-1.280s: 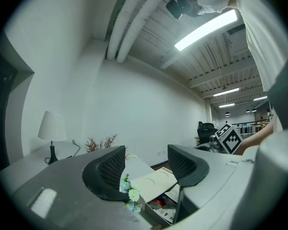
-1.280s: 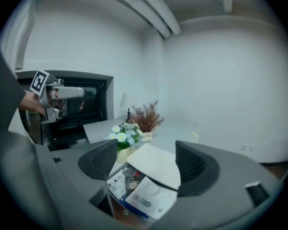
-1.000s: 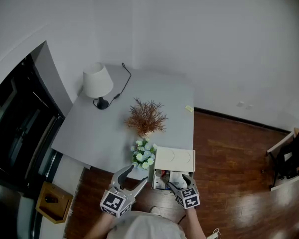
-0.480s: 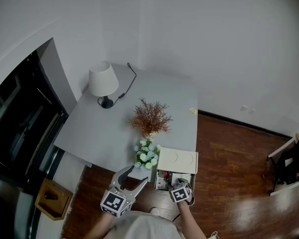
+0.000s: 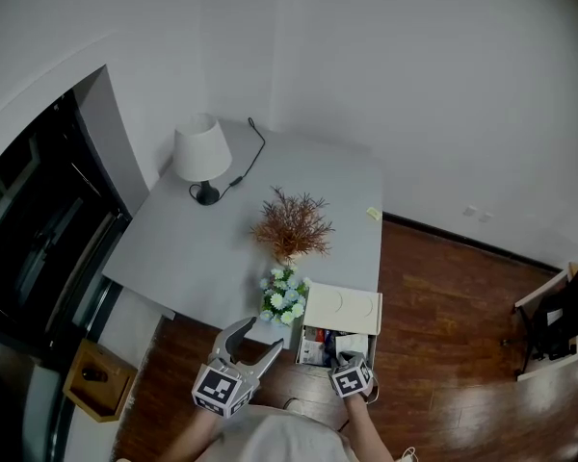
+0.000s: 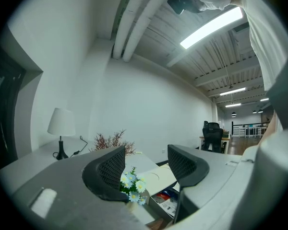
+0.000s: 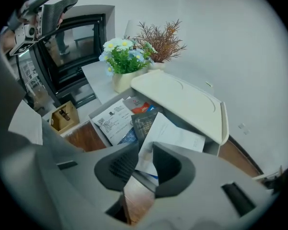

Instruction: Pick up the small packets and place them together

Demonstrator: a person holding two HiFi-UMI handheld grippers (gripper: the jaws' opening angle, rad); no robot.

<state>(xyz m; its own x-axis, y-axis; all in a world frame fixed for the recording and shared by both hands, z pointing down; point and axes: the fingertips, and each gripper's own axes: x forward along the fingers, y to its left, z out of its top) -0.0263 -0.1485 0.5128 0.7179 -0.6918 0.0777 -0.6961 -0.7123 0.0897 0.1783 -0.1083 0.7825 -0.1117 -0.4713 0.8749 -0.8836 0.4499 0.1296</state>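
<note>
The right hand-held gripper (image 7: 146,147) points steeply down into the open box (image 5: 298,346) at the near edge of the bench (image 5: 202,248). Its jaws have just been closing and stand a narrow gap apart, with the near corner of a white packet (image 7: 175,133) in that gap. The pads do not look to be pressing on it yet.

The white packet lies straight ahead of this gripper. Its long axis runs away from the jaws and up to the right, under the tilted cream lid (image 7: 182,99). To its left in the box lie a dark packet (image 7: 143,123), a red packet (image 7: 143,108) and a white leaflet (image 7: 116,119). The leaflet carries a square code and lines of print too small to read, and the red packet's white mark is also unreadable.

The left hand-held gripper (image 6: 146,150) is held level beside the box with its jaws wide apart and nothing between them, so the right hand is clearly the nearer one.
</note>
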